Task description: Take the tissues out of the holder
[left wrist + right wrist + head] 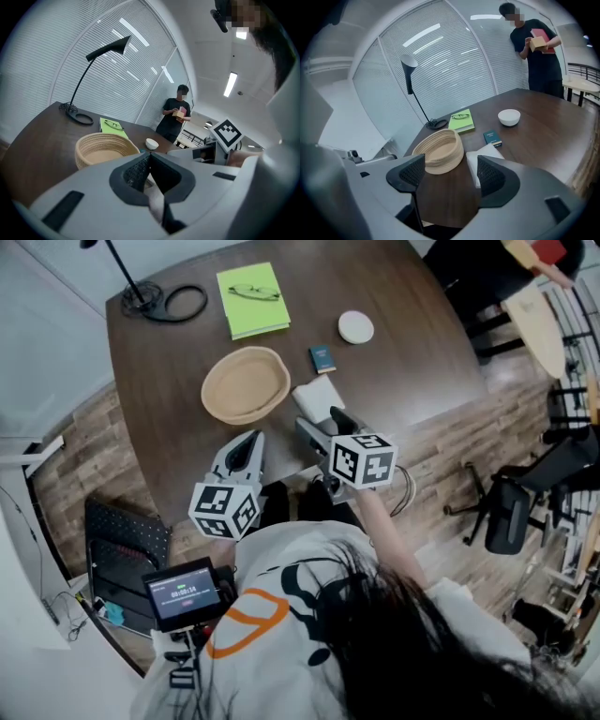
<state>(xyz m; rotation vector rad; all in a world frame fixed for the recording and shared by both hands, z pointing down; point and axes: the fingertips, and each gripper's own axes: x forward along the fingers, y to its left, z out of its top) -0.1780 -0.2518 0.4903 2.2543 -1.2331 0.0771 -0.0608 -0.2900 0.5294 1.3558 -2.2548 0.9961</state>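
White tissues (485,151) beside woven basket (439,151) on table (543,123); right gripper (449,171) jaws apart, empty; left gripper (149,163) jaws together.

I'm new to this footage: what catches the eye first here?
The woven basket sits centrally on the dark wooden table, a bright green notebook with glasses on it beyond. A white tissue stack lies right of the basket, just ahead of the open right tool.

The head view looks steeply down from above the person onto the table (403,362). Cameras on the left gripper (246,441) and right gripper (321,421) sit low at its near edge, facing far across; all views share the woven basket (246,383).
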